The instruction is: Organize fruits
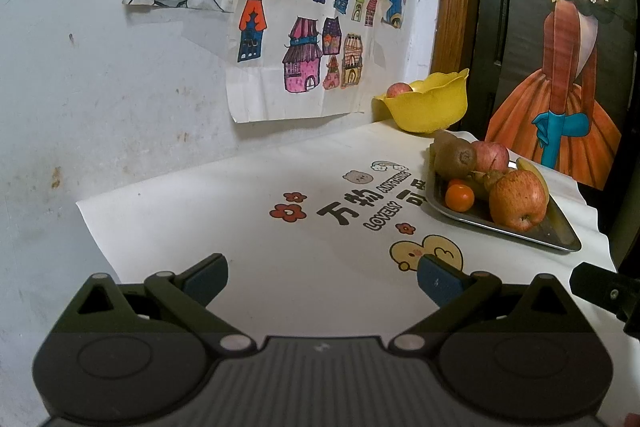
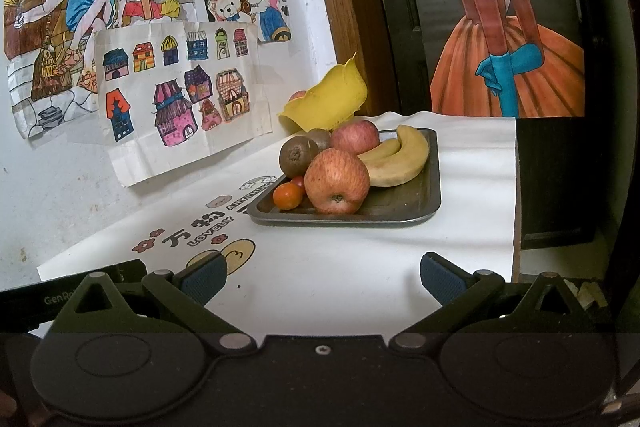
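Tabletop tray point(image 2: 400, 217) beyond right gripper point(image 2: 322, 281)

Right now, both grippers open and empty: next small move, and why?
Probably ease the right gripper forward toward the large red apple at the front of the grey metal tray. It is the nearest fruit, unobstructed, and one apple already sits in the yellow plastic bowl.

Dim, warm indoor light, soft shadows under the tray point(image 2: 400, 215) and beneath the wall drawings point(image 1: 296, 39), strong fisheye bending with dark vignetted corners, sharp focus, no glare, white surface point(image 1: 280, 259) brightest
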